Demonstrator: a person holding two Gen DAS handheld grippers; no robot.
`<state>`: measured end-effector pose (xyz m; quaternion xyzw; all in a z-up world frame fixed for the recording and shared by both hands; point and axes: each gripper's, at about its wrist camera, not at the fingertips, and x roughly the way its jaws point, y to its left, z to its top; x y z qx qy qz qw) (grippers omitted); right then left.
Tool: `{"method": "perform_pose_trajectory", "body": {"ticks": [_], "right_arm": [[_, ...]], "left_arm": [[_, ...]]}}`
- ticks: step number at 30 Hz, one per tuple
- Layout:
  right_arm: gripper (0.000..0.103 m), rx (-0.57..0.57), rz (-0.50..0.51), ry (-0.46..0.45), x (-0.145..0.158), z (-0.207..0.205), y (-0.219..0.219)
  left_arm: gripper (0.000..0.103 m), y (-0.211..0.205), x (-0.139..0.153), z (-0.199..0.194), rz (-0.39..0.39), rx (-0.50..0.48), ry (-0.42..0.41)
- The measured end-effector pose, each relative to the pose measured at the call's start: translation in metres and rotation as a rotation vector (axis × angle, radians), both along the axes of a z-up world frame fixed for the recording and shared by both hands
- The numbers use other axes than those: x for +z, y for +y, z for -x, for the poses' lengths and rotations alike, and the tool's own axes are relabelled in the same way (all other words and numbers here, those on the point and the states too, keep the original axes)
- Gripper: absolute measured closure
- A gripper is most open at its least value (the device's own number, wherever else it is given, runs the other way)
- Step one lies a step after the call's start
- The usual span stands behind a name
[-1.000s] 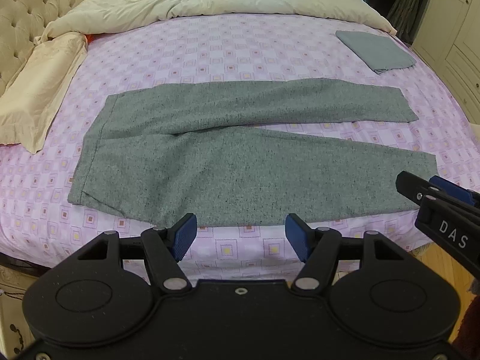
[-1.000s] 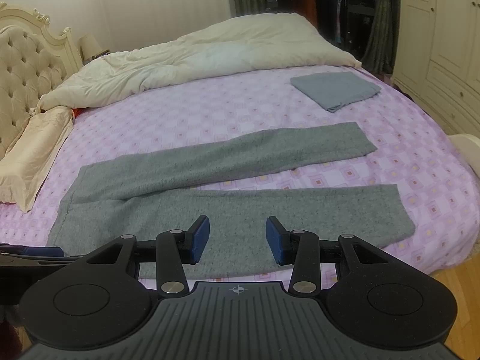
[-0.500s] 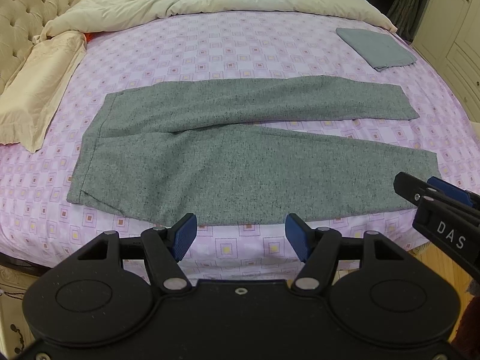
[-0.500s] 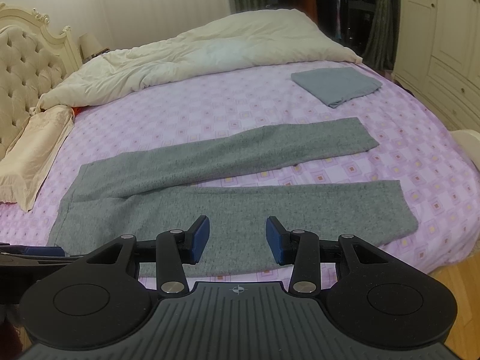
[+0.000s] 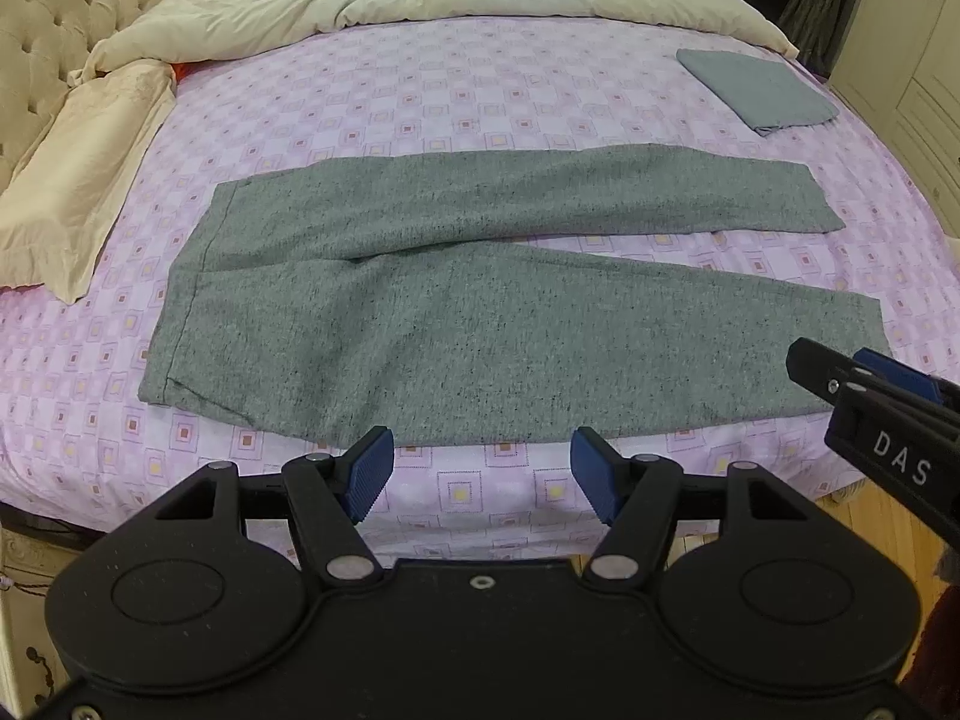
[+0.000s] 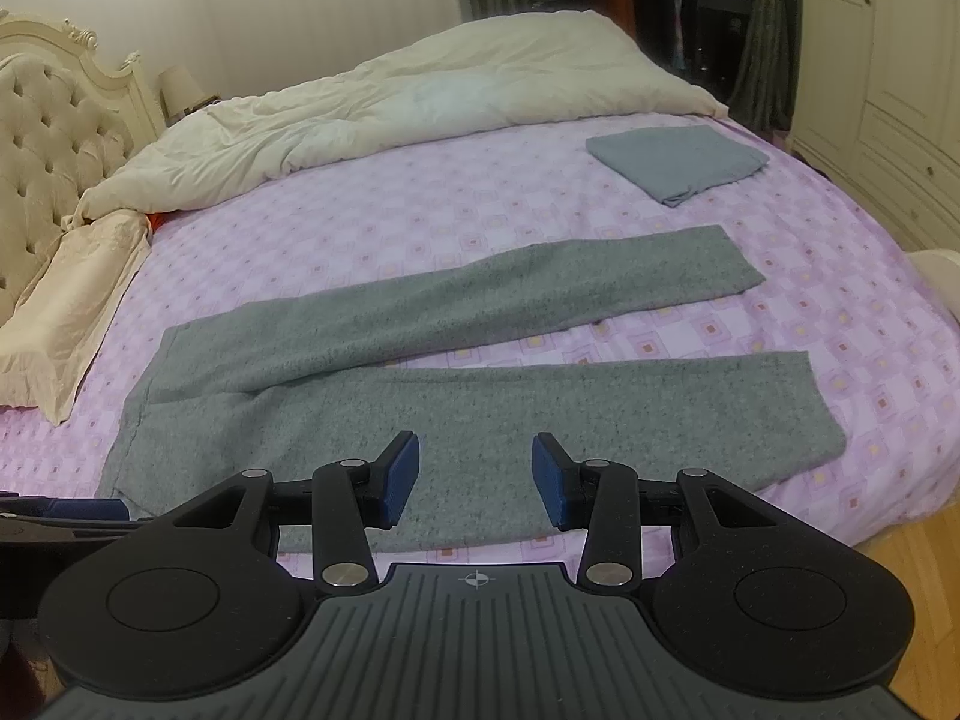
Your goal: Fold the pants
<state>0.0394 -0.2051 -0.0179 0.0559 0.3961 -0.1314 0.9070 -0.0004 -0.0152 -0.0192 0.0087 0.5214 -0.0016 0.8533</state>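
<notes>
Grey pants lie flat on the purple patterned bed sheet, waistband to the left, the two legs spread apart towards the right. My left gripper hangs open above the near bed edge, just short of the pants' near hem, nothing between its blue pads. My right gripper is open too, over the near leg, holding nothing. In the left wrist view the right gripper shows at the right edge, near the cuff of the near leg.
A folded blue-grey cloth lies at the far right of the bed. A cream duvet is bunched along the far side, a beige pillow and tufted headboard at left. Wardrobes stand right, wooden floor below.
Both views shifted very slightly, so the pants sit a touch higher in the frames. The pants lie as before and both grippers kept the same opening.
</notes>
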Motion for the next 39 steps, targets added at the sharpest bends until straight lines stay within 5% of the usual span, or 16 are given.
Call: {"method": "perform_pose_trajectory", "body": {"ticks": [20, 30, 39], "right_arm": [[0.062, -0.018, -0.063, 0.101, -0.038, -0.046, -0.005], [0.068, -0.176, 0.019, 0.091, -0.054, -0.084, -0.056], [0.068, -0.331, 0.095, 0.125, -0.067, -0.075, -0.114]], "left_arm": [[0.035, 0.016, -0.025, -0.042, -0.041, 0.008, 0.076], [0.035, 0.005, -0.047, -0.122, -0.044, -0.121, 0.075], [0.035, -0.007, -0.071, -0.159, -0.086, -0.230, 0.115]]}}
